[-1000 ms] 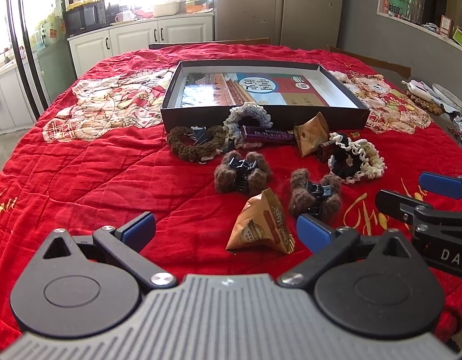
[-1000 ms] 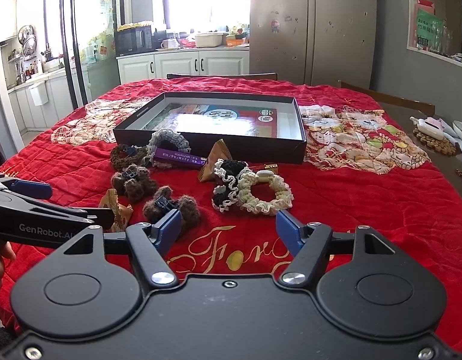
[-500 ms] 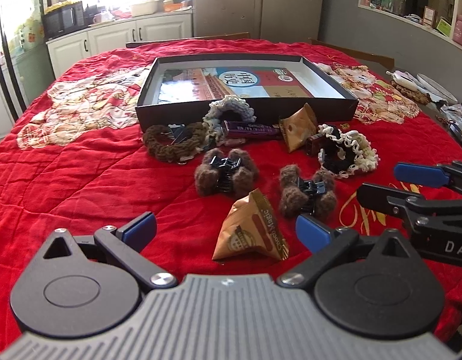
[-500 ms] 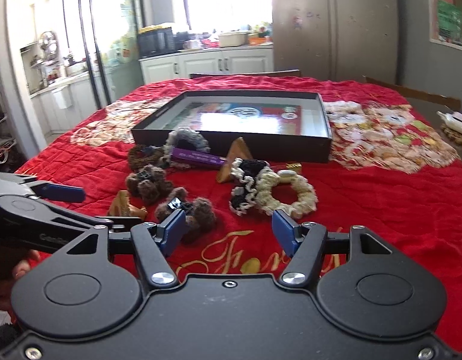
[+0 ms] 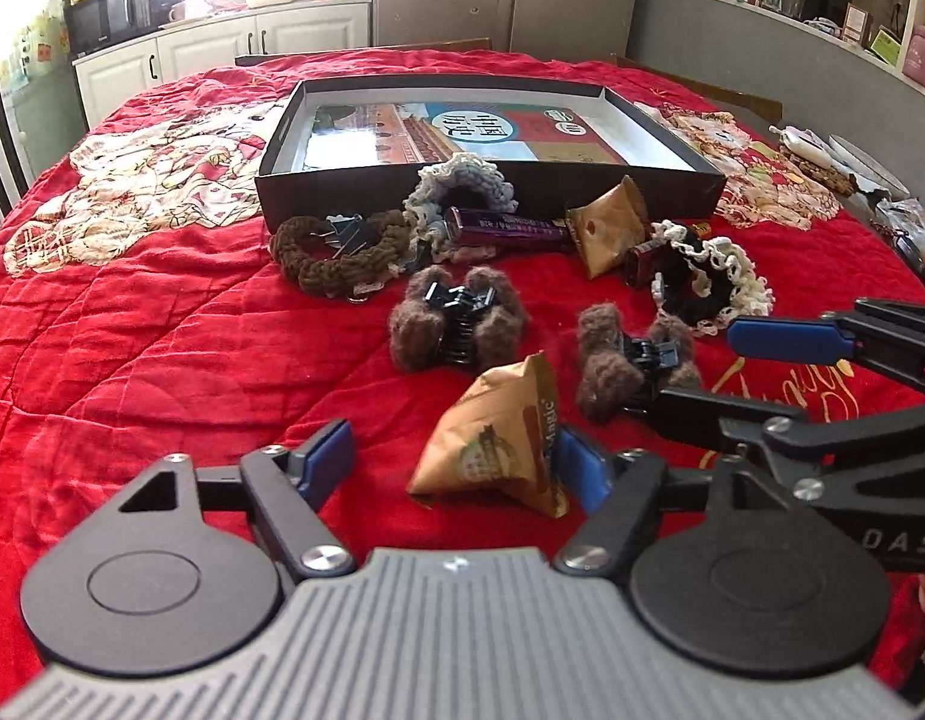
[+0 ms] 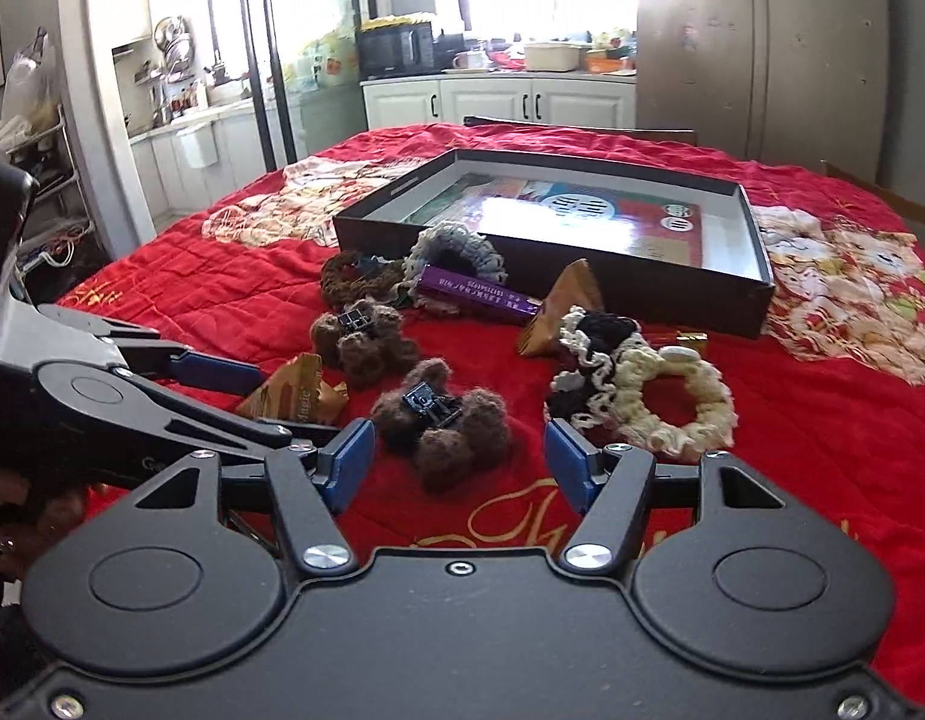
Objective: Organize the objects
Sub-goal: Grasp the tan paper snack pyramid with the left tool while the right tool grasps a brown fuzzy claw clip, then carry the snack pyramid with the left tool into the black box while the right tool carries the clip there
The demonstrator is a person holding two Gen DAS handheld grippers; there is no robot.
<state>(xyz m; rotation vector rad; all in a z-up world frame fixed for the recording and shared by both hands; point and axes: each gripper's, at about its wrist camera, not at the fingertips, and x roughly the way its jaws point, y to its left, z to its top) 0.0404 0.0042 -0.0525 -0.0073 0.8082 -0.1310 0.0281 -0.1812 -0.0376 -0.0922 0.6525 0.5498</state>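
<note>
The left hand-held gripper [image 5: 456, 465] hangs low over the red quilted cloth [image 5: 162, 348] on the desk, fingers spread, the nearest gold triangular snack packet [image 5: 498, 438] lying between them against the right pad. The right hand-held gripper [image 6: 459, 459] is level beside it, also spread, a fuzzy brown hair claw clip [image 6: 441, 423] just ahead of its fingertips. Counting outward: two gold packets, the second [image 5: 606, 225] farther back; two fuzzy brown claw clips, the other [image 5: 456, 318] to the left; a cream-and-black crocheted scrunchie [image 6: 642, 384]; a brown knitted scrunchie [image 5: 336, 255]; a grey-white crocheted scrunchie [image 5: 462, 186]; one purple foil bar [image 5: 504, 225]. Farthest, a shallow black cardboard box [image 5: 402, 189] holds a printed sheet.
</note>
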